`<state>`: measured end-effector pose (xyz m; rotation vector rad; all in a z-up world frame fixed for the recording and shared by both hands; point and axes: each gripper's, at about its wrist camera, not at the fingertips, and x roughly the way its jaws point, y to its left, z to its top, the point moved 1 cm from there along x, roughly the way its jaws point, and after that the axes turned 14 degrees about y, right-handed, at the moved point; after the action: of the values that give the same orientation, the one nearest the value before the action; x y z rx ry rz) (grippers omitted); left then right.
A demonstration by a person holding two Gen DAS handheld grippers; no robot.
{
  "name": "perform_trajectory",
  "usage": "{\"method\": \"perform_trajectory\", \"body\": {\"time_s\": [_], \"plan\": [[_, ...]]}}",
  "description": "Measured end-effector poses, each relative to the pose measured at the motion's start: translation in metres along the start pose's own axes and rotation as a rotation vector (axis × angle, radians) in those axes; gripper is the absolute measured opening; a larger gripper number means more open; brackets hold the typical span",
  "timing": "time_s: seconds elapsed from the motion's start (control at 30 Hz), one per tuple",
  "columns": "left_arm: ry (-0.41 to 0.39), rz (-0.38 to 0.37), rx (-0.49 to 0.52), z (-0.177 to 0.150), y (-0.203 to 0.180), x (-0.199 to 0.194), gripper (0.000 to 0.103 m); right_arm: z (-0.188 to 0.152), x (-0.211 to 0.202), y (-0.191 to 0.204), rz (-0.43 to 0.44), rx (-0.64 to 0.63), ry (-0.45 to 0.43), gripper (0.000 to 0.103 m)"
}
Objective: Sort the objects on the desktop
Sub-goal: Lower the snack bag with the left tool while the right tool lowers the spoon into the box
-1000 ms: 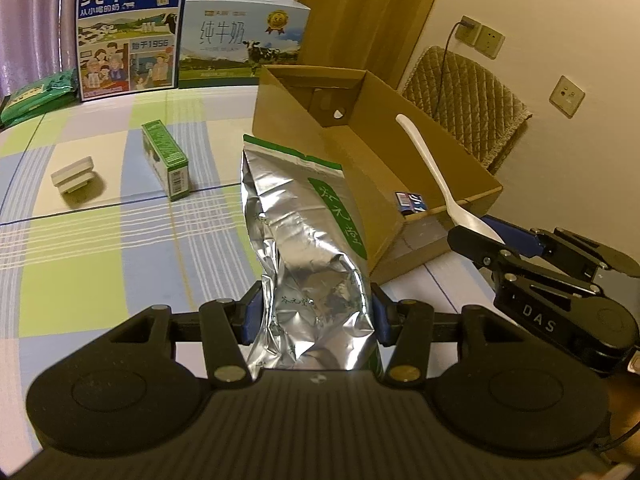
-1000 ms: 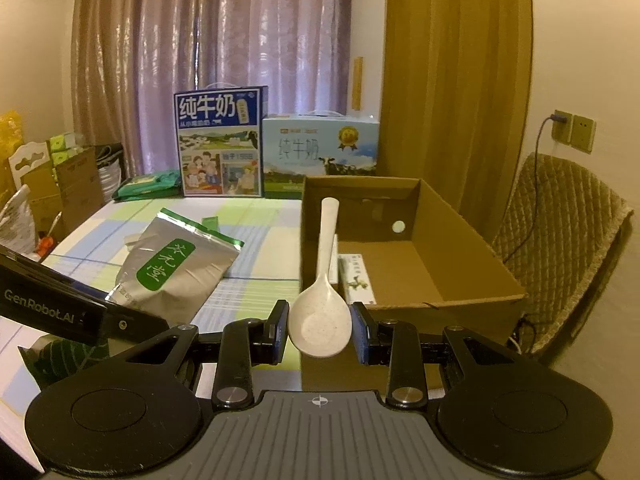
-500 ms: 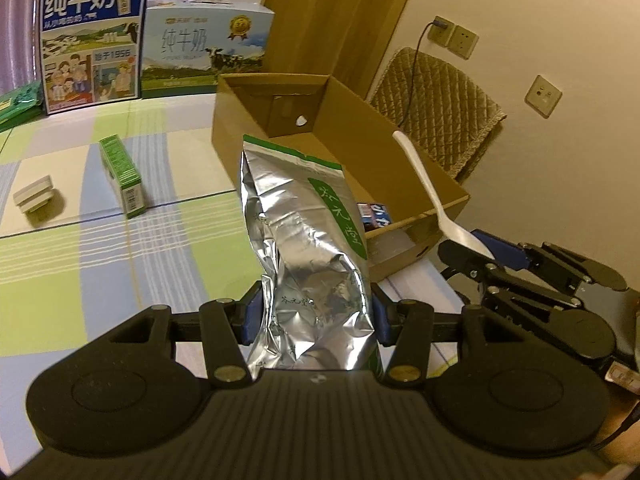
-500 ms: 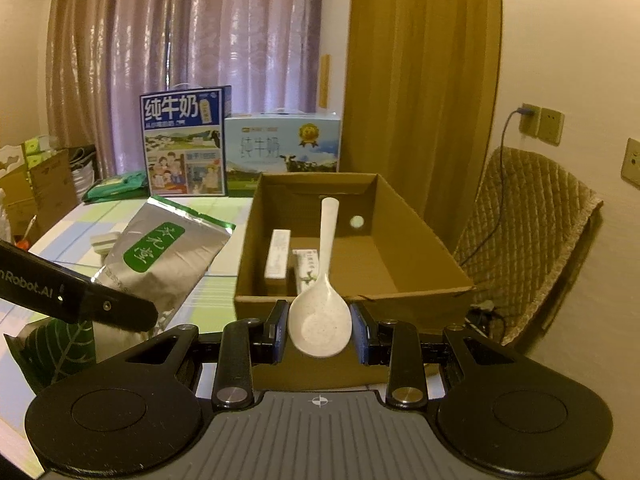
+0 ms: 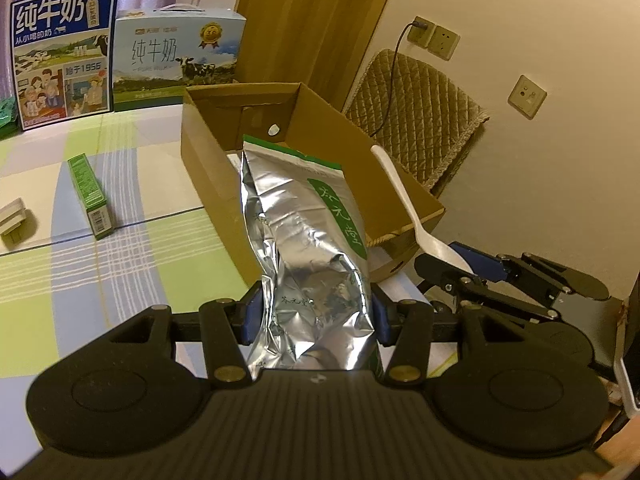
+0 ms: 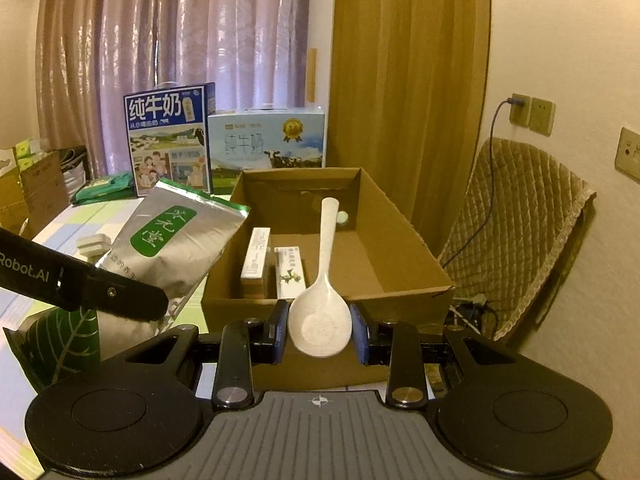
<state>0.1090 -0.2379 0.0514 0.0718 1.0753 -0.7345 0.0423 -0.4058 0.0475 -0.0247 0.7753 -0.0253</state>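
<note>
My left gripper [image 5: 316,312] is shut on a silver foil pouch [image 5: 308,256] with a green label, held upright just before the near left corner of the open cardboard box [image 5: 332,120]. The same pouch [image 6: 172,240] shows at the left in the right wrist view, leaning toward the box [image 6: 400,256]. My right gripper [image 6: 320,330] is shut on the bowl of a white spoon [image 6: 322,312], whose handle points out over the box. That spoon [image 5: 404,200] and the right gripper [image 5: 460,268] sit at the box's near right corner. Two white cartons [image 6: 256,256] lie inside the box.
A small green carton [image 5: 90,196] and a pale flat piece [image 5: 12,220] lie on the checked tablecloth to the left. Two milk boxes [image 5: 60,52] stand at the table's back edge. A padded chair [image 6: 520,232] and wall sockets [image 6: 532,114] are to the right. A leaf-print bag [image 6: 60,344] lies near left.
Both grippers have moved toward the box with their loads: the box has grown nearer and shifted to centre in both views. Both grips are unchanged.
</note>
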Motion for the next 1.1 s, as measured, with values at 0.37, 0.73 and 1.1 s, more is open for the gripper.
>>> {"method": "perform_trajectory", "body": {"time_s": [0.37,0.73,1.1], "plan": [[-0.009,-0.009,0.001,0.014,-0.007,0.003,0.047,0.01,0.004,-0.012,0.002,0.0,0.003,0.03],[-0.022,-0.011,-0.02,0.035,-0.008,0.01,0.047,0.03,0.017,-0.021,0.021,-0.018,0.013,0.03],[-0.036,-0.028,-0.081,0.065,0.004,0.018,0.047,0.058,0.038,-0.034,0.028,-0.042,0.021,0.03]]}}
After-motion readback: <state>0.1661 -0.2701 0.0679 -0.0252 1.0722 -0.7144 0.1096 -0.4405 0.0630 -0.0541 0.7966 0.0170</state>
